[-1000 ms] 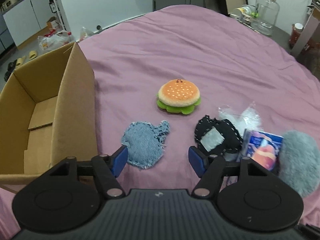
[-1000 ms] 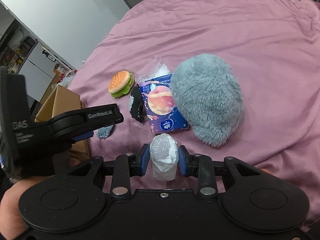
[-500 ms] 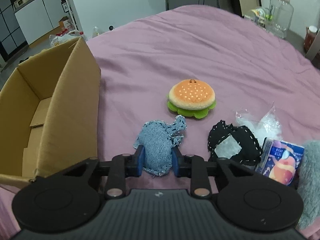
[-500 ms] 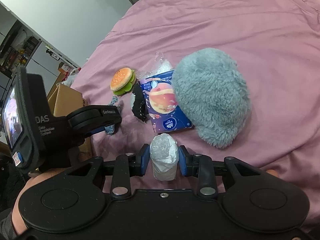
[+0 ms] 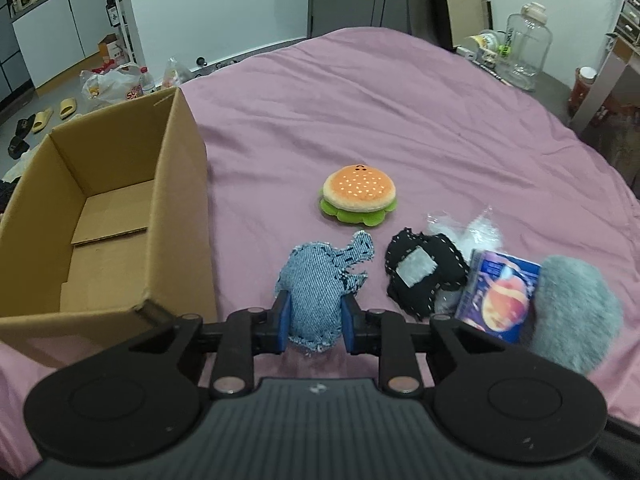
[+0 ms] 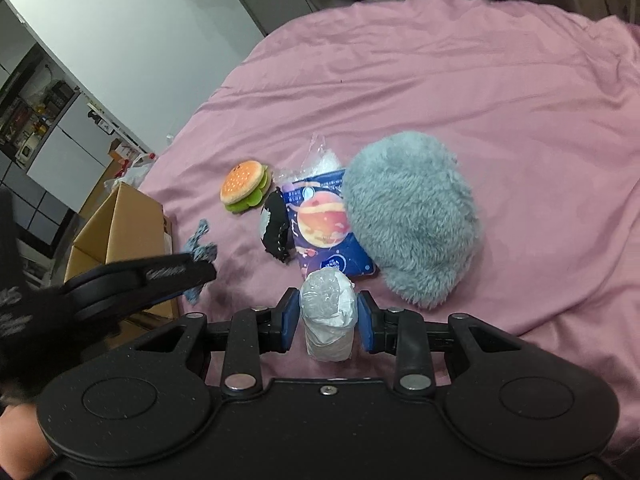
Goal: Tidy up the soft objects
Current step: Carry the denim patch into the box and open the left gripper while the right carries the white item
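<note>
Pinching the denim patch (image 5: 316, 296), the left gripper (image 5: 313, 320) must lift it left into the cardboard box (image 5: 100, 224); right gripper (image 6: 329, 314) jaws clasp a white wad (image 6: 328, 316).

Background items: large clear glass jar with pale lid (image 5: 527, 51), standing beyond the far right edge of the pink-sheeted bed; small red-brown container with white lid (image 5: 582, 87), right of the jar; white plastic shopping bag with red print (image 5: 114, 86) on the grey floor, far left; yellow slippers (image 5: 54, 113) near the bag; white cabinets (image 5: 60, 36) behind.
</note>
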Demonstrator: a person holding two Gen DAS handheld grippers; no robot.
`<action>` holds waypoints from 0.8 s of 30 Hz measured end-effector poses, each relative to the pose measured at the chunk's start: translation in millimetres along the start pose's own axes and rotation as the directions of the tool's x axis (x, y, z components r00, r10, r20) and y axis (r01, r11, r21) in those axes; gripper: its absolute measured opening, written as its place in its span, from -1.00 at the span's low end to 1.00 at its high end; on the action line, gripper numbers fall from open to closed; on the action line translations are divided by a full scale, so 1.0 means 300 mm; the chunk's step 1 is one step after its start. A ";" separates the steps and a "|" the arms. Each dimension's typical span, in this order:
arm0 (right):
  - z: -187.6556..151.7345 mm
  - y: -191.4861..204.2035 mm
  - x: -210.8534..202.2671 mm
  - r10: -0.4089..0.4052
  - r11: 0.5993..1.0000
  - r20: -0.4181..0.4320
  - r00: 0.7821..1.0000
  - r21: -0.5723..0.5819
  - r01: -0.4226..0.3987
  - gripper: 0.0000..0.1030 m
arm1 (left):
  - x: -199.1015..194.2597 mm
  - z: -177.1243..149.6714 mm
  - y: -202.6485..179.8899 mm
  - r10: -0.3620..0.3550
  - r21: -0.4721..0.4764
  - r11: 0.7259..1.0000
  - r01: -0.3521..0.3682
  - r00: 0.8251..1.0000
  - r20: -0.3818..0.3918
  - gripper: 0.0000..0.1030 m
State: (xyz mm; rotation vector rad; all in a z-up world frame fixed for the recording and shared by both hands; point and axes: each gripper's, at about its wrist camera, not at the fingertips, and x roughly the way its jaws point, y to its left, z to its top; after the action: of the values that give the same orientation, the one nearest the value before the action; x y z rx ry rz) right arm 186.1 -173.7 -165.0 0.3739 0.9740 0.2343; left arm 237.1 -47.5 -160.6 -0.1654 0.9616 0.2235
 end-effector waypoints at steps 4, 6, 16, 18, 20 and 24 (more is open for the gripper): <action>0.007 0.028 -0.011 -0.007 1.000 0.017 1.000 -0.028 0.007 -0.40 | -0.043 -0.008 0.016 -0.020 -0.003 1.000 0.020 1.000 0.002 -0.53; 0.015 0.044 -0.019 -0.016 0.999 0.033 0.999 -0.045 0.017 -0.40 | -0.065 -0.009 0.029 -0.033 -0.012 0.999 0.033 0.999 0.005 -0.53; 0.084 0.142 -0.087 0.060 0.997 0.119 0.991 -0.053 -0.054 -0.40 | -0.192 0.031 0.096 -0.096 -0.025 0.995 0.098 0.993 0.069 -0.52; 0.100 0.163 -0.101 0.066 0.997 0.131 0.989 -0.059 -0.059 -0.40 | -0.211 0.051 0.108 -0.108 -0.025 0.994 0.110 0.991 0.077 -0.52; 0.117 0.191 -0.119 0.060 0.997 0.142 0.988 -0.060 -0.052 -0.40 | -0.229 0.066 0.120 -0.110 -0.020 0.993 0.113 0.990 0.089 -0.52; 0.167 0.251 -0.145 0.068 0.996 0.183 0.981 -0.077 -0.055 -0.40 | -0.257 0.102 0.162 -0.109 -0.035 0.993 0.113 0.988 0.111 -0.52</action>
State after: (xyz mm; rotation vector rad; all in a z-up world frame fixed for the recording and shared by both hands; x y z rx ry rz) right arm 202.5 -130.8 -75.9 0.3544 0.7691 0.2846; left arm 206.0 -2.2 -81.8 -0.2417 0.8374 0.1481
